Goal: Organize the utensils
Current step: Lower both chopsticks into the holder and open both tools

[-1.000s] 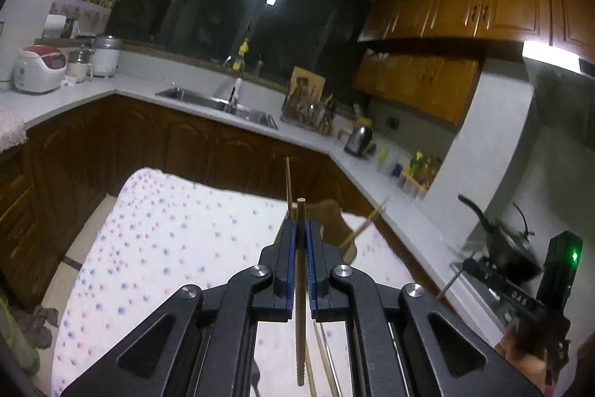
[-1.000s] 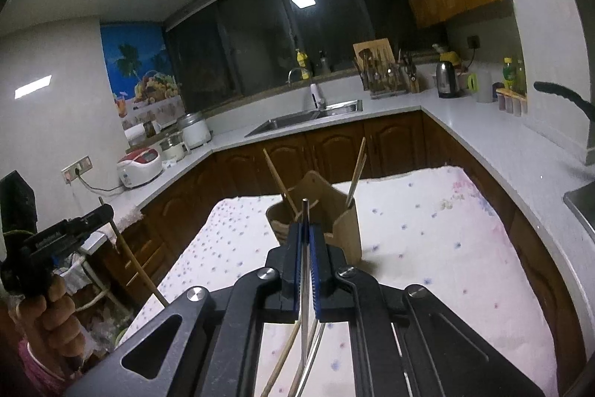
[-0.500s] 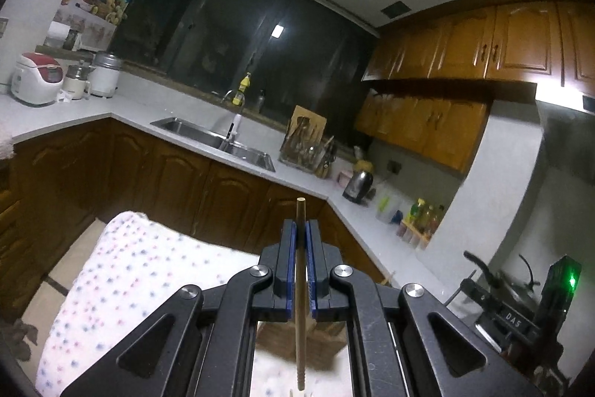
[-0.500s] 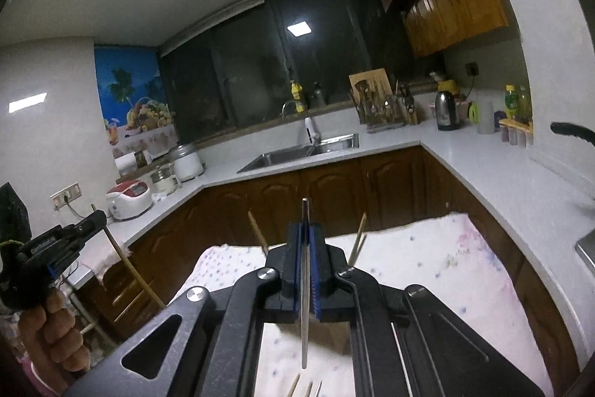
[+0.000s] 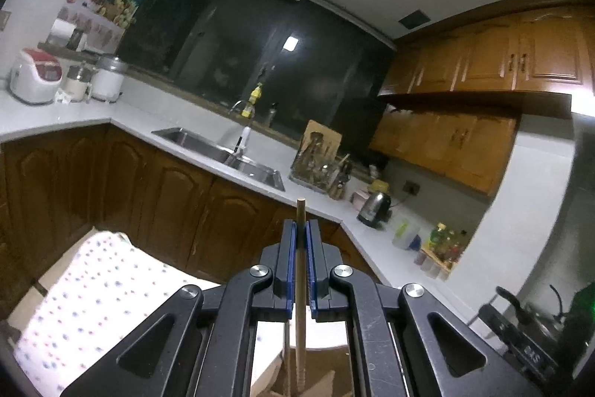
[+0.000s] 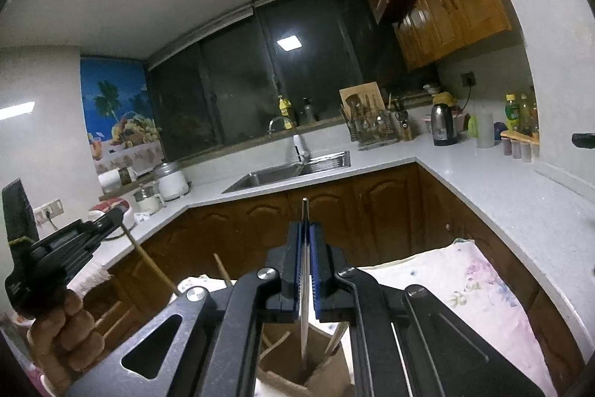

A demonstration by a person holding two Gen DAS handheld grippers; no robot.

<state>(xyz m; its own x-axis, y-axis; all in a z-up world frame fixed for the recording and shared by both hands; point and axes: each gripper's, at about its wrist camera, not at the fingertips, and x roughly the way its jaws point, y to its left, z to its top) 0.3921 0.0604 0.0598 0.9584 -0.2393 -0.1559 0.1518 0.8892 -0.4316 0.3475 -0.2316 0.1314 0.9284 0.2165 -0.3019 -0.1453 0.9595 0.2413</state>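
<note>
The left gripper (image 5: 300, 248) is clamped on a wooden chopstick (image 5: 299, 304), which stands upright between the blue pads with its ridged lower end hanging over, or just inside, the mouth of a brown paper holder (image 5: 316, 378) right below the jaws. The right gripper (image 6: 305, 248) is likewise closed tight on a thin metal utensil (image 6: 305, 304), probably a metal chopstick, though the blur and dim light leave its type unsure; its lower tip points down into the same holder (image 6: 297, 374). That holder already has a few wooden sticks (image 6: 222, 270) leaning in it, so part of the sorting looks done. Both held pieces appear to be at the drop-in stage: lowering and releasing them is what seems left, and whether more utensils lie loose on the cloth cannot be told, since the grippers hide most of it. The holder stands on a dotted cloth (image 5: 85, 289). Beyond it run dark wood cabinets (image 5: 167, 203), a white counter (image 5: 59, 121) with a sink (image 5: 223, 151), and black windows (image 5: 260, 62).
</note>
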